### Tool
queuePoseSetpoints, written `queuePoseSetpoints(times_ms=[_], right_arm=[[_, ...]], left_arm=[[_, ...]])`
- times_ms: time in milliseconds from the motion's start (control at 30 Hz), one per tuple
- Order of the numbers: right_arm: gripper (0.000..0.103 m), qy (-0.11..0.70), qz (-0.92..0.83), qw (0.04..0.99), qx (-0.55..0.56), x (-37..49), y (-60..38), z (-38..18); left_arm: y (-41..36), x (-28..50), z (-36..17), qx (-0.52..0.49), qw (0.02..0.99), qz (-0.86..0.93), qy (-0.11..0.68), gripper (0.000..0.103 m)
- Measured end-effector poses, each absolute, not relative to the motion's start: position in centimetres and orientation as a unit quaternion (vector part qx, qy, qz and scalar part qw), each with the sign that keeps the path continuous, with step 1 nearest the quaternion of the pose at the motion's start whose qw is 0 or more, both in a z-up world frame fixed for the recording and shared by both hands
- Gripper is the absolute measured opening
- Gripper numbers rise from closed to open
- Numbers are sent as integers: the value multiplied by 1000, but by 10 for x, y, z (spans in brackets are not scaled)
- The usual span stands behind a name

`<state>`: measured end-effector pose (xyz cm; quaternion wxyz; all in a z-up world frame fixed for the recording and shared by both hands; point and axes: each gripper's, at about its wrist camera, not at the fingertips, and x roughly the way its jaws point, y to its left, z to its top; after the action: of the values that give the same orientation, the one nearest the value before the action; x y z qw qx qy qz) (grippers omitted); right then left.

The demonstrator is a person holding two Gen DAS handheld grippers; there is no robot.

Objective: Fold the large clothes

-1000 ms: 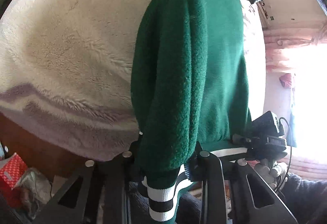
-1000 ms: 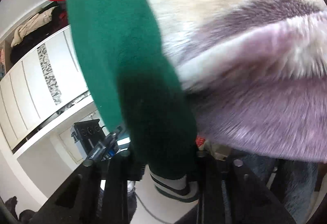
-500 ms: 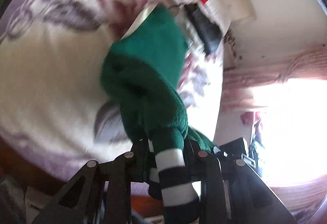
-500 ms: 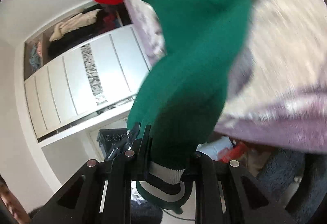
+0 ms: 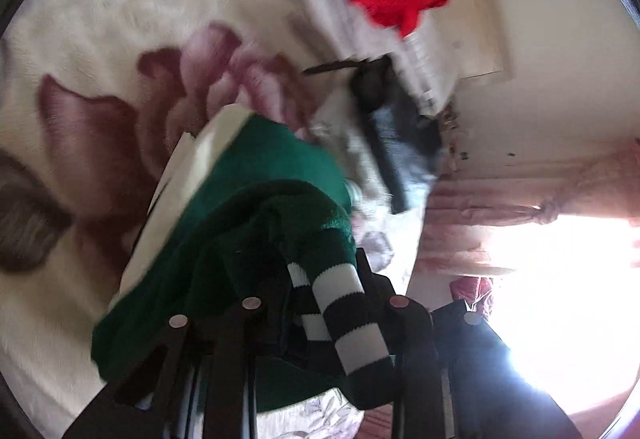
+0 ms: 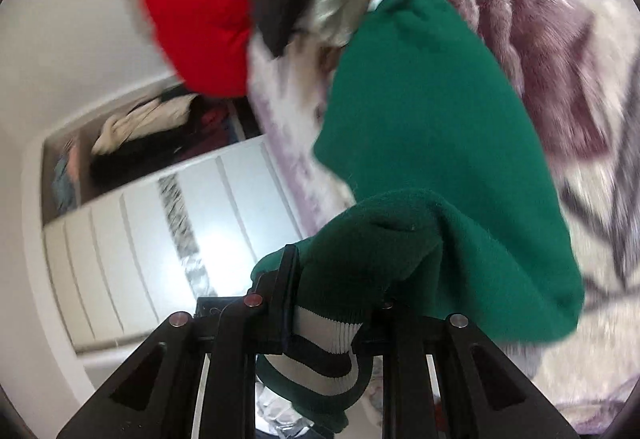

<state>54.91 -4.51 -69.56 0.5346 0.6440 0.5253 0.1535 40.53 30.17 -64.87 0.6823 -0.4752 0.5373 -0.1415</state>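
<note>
A: What changed over the last second?

B: Both hands swung the green sweater [image 6: 432, 143] across the floral fleece blanket [image 5: 80, 79]. It hung long before; now it lies bunched and doubled over, so I'd say a fold is mid-way.

A: Grippers?

B: Left gripper [image 5: 320, 303] pinches a black-and-white striped cuff [image 5: 344, 303]. Right gripper [image 6: 332, 315] pinches the other striped cuff [image 6: 320, 335]. Both jaws are easing open a little, cloth between them.

No readable text, label, brand, number or sign is showing in either wrist view; motion blur is smearing the fabrics and the surfaces behind them.
</note>
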Motion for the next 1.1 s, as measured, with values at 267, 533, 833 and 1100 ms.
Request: queuePoseSetpoints(times_ms=[267, 533, 833, 1100], right_arm=[[70, 460, 122, 467, 745, 621, -66, -764], [83, 596, 139, 644, 458, 644, -66, -716], [61, 646, 180, 688, 277, 676, -7, -730], [13, 599, 96, 709, 361, 698, -55, -744]], left_arm=[[345, 448, -742, -648, 533, -145, 524, 65], [328, 437, -676, -397, 717, -166, 548, 74], [272, 437, -695, -227, 757, -136, 597, 75], [319, 513, -726, -333, 737, -28, 588, 34]])
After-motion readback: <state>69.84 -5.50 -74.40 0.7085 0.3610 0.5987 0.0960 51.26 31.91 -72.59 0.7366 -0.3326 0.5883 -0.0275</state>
